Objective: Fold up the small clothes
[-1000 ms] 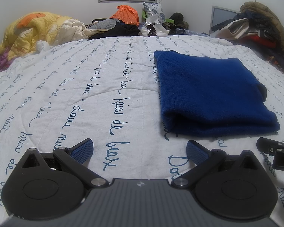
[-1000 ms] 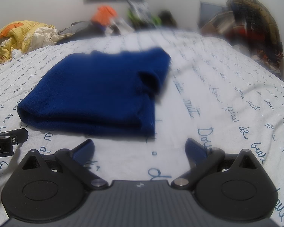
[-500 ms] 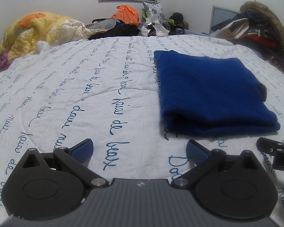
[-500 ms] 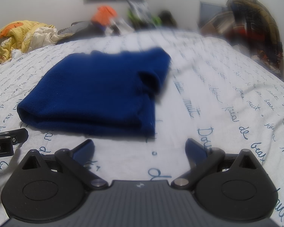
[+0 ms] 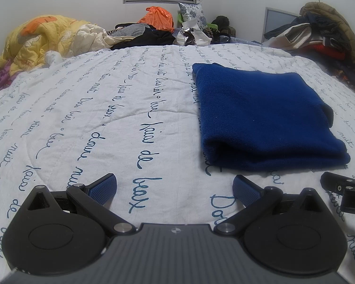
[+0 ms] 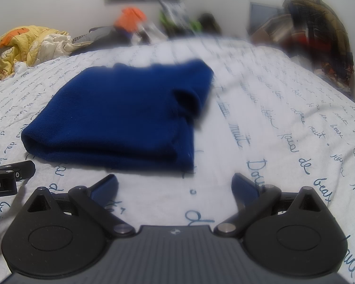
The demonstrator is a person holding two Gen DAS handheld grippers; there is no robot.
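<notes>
A dark blue knit garment (image 5: 265,116) lies folded into a thick rectangle on the white bedspread with blue script (image 5: 106,108). In the right wrist view the same blue garment (image 6: 120,118) lies ahead and to the left. My left gripper (image 5: 175,187) rests low on the bedspread, open and empty, left of and nearer than the garment. My right gripper (image 6: 175,187) is also open and empty, just short of the garment's near right corner. The tip of the right gripper (image 5: 343,189) shows at the left view's right edge, and the left gripper's tip (image 6: 9,177) at the right view's left edge.
A yellow quilt (image 5: 37,40) is heaped at the far left of the bed. An orange bag (image 5: 157,17) and dark clothes (image 5: 151,37) lie along the far edge. A pile of coats (image 5: 324,30) stands at the far right. The right wrist view is partly blurred.
</notes>
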